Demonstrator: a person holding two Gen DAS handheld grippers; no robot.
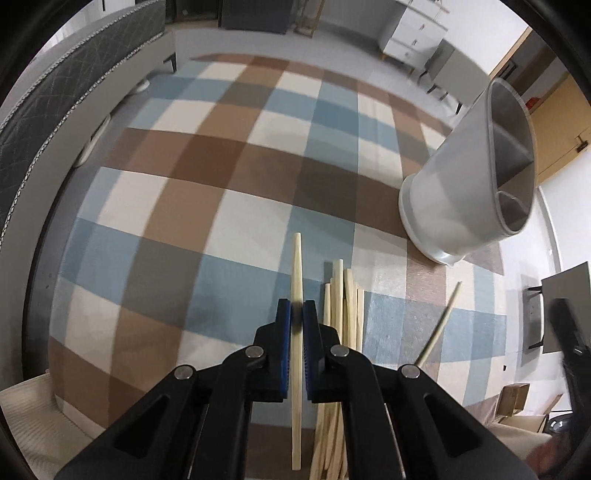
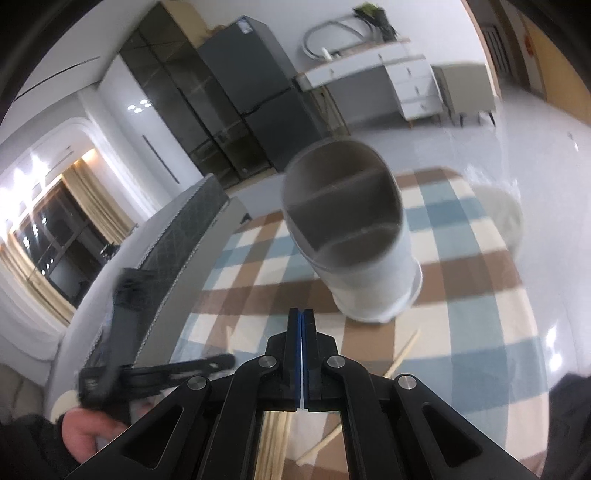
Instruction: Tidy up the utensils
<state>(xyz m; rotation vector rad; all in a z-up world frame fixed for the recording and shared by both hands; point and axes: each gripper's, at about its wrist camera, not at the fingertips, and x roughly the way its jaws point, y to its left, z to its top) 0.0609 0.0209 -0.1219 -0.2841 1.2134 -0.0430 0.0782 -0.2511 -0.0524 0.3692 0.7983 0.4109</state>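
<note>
My left gripper (image 1: 297,306) is shut on one pale wooden chopstick (image 1: 297,258), which runs straight between the blue pads and sticks out past them. Just right of it, a bundle of several chopsticks (image 1: 341,295) lies on the checked tablecloth (image 1: 184,192), and a stray chopstick (image 1: 439,325) lies further right. A grey utensil holder (image 1: 469,184) with divided compartments stands at the right, nothing visible inside it. In the right wrist view my right gripper (image 2: 302,314) is shut on nothing, in front of the holder (image 2: 354,229). The stray chopstick (image 2: 402,354) lies to its right.
A grey quilted sofa (image 1: 74,74) runs along the table's left side. White drawers (image 1: 413,33) and a dark fridge (image 2: 251,81) stand across the room. A person's hand (image 2: 85,432) holds the blurred left gripper tool (image 2: 155,369) at lower left.
</note>
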